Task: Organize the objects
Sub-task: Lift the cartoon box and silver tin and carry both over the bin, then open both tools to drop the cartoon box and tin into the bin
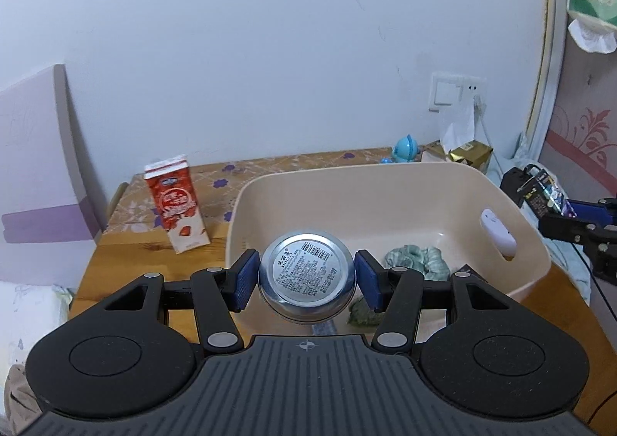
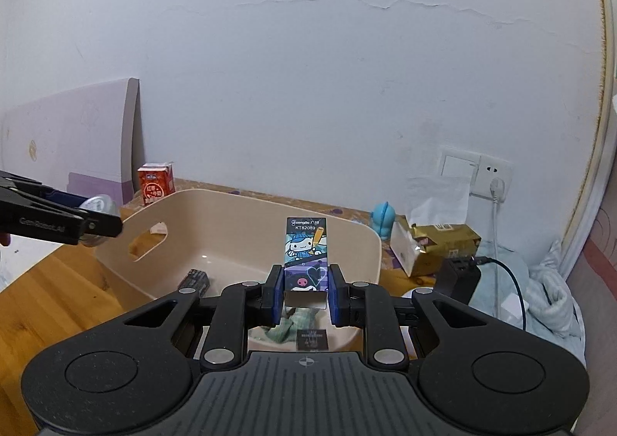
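Left gripper [image 1: 306, 279] is clamped on a round silver tin [image 1: 307, 275], printed label facing the camera, text too small to read. It hangs over the near-left part of a beige tub [image 1: 393, 181] on the wooden table [image 1: 127, 262].

Right gripper [image 2: 305, 291] grips a tall printed card box [image 2: 305, 256] marked "KT82089" w/ two cartoon characters, held upright over the tub's near-right side.

In the tub: one green cloth bundle [image 1: 418, 258], one small dark packet [image 2: 194, 279], poss. more under the grippers.

One red-and-white strawberry carton [image 1: 177, 202] stands far left of the tub. Far right: one blue toy [image 2: 383, 220], one gold bag [image 2: 443, 247].
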### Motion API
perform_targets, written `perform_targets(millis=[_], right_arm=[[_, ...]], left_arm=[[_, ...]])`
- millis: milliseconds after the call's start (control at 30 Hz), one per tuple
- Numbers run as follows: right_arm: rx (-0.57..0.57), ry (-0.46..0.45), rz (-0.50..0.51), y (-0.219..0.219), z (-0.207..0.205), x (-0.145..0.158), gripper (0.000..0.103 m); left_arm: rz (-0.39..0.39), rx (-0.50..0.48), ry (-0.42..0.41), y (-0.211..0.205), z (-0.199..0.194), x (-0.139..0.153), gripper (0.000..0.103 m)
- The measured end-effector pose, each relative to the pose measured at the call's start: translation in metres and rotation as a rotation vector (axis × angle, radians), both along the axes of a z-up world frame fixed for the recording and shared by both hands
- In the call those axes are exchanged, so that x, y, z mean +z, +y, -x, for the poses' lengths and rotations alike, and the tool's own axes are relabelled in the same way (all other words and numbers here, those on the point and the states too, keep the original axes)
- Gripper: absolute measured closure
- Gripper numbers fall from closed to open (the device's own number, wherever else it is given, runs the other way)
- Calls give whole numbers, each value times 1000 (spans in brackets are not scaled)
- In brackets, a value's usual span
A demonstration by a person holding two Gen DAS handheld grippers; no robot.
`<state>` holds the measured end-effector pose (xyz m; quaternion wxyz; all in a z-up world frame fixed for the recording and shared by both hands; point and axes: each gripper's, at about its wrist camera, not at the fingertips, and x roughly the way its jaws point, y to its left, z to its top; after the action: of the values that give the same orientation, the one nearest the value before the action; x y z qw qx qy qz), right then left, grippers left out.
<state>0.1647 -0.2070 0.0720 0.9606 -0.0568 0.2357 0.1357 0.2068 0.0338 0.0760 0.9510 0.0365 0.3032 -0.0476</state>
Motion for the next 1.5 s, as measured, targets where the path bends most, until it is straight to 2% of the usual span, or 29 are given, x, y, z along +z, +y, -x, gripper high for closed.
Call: perform_targets(millis=[133,333,633,700,733,800,900,1100,1200,1333,1500], right_arm=[[14,17,25,9,-13,-7,82],[21,77,48,17,-33,-24,82],[25,148,74,18,-48,-45,81],[23,155,73,17,-48,-47,68],[22,150,69,16,-46,-47,66],[20,140,67,15,-43,-45,60],[15,110,59,11,-36,-37,49],[-4,68,46,4,-18,-26,26],[-22,64,33,-1,-9,-24,23],[-41,79,-4,-8,1,-26,13],[-53,99,-10,-11,12,-34,6]], left_arm=[[16,1,41,-7,-20,-10,47],[-13,17,104,-18,-42,-32,47],[-26,41,177,-23,-53,-53,47],[-16,53,172,-21,-50,-51,47],[-15,55,161,-20,-48,-49,45],[-23,60,132,-20,-42,-41,33],[-38,68,85,-20,-29,-30,27],[-44,88,44,-11,-1,-15,21],[-47,98,44,-6,12,-13,19],[-42,107,50,0,30,-16,17],[-49,115,121,4,39,-35,15]])
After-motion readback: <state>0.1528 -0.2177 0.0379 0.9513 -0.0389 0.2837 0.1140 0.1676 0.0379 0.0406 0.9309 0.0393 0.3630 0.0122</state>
